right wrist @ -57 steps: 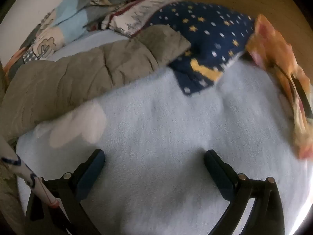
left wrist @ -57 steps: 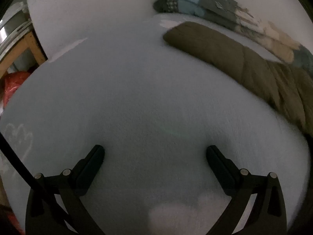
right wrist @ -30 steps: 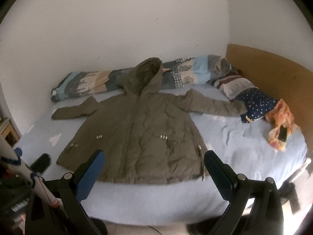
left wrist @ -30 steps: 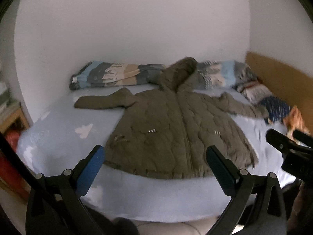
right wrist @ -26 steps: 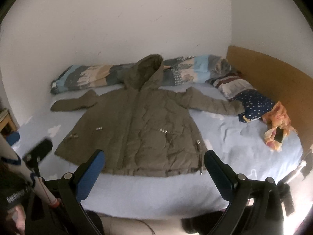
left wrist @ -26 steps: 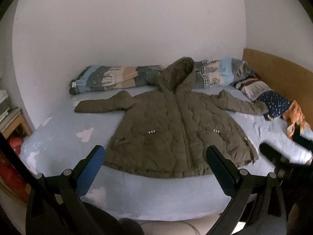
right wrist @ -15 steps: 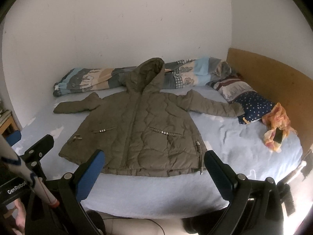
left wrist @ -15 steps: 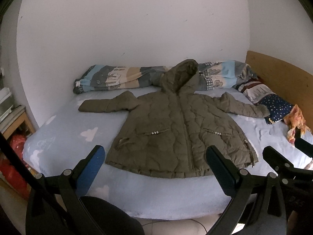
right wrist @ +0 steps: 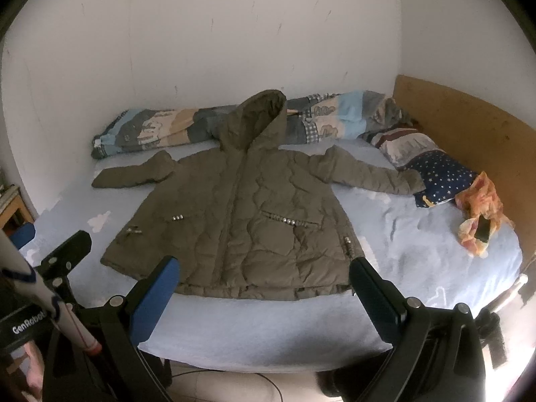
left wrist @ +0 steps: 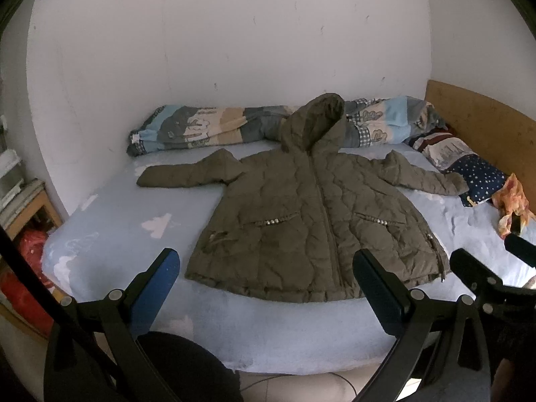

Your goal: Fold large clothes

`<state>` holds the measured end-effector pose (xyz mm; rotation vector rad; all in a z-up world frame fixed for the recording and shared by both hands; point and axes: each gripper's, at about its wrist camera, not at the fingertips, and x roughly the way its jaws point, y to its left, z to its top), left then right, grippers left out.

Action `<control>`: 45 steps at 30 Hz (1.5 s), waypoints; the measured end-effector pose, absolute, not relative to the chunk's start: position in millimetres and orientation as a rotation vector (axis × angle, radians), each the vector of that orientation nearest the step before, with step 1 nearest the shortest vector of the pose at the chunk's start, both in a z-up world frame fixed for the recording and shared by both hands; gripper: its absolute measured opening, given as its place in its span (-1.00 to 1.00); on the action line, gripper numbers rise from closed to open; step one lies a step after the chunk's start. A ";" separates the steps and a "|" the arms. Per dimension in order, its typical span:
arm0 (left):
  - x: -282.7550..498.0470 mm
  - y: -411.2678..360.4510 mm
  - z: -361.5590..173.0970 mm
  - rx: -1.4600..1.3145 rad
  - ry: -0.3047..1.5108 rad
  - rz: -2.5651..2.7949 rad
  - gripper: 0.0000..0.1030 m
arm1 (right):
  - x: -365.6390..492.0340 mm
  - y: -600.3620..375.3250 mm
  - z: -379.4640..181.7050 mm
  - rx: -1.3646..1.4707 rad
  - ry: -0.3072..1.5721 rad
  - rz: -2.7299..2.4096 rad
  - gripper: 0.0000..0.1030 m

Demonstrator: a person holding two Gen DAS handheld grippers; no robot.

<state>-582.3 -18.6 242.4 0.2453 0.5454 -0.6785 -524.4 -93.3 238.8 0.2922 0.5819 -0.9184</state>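
An olive quilted hooded jacket (left wrist: 308,214) (right wrist: 241,217) lies flat, front up and zipped, on the light blue bed (left wrist: 268,331) (right wrist: 261,328). Both sleeves are spread sideways and the hood rests against rolled bedding. My left gripper (left wrist: 266,274) is open and held off the bed's near edge, short of the hem. My right gripper (right wrist: 263,276) is open too, likewise in front of the hem. Nothing sits between either pair of fingers. Each gripper shows at the edge of the other's view.
A rolled patchwork quilt (left wrist: 201,127) (right wrist: 157,127) lies along the back wall. At right are a starry navy pillow (right wrist: 439,174), an orange cloth (right wrist: 479,214) and a wooden headboard (right wrist: 469,124). A wooden shelf with a red bag (left wrist: 30,244) stands left of the bed.
Both grippers pulled back from close over the bed sheet to a stand-off in front of the bed, bringing the whole jacket into view. Over the last half second they barely shifted.
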 end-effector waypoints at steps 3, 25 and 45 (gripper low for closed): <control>-576.6 -24.1 230.6 0.241 0.575 -0.687 0.99 | -520.4 -99.4 231.1 0.293 0.609 -0.934 0.99; -490.0 -155.9 181.8 0.360 0.656 -0.694 0.99 | -514.8 -224.2 175.8 0.461 0.697 -0.987 0.99; -401.3 -296.4 77.0 0.527 0.839 -0.723 0.99 | -675.8 -580.5 125.1 1.095 0.398 -1.274 0.92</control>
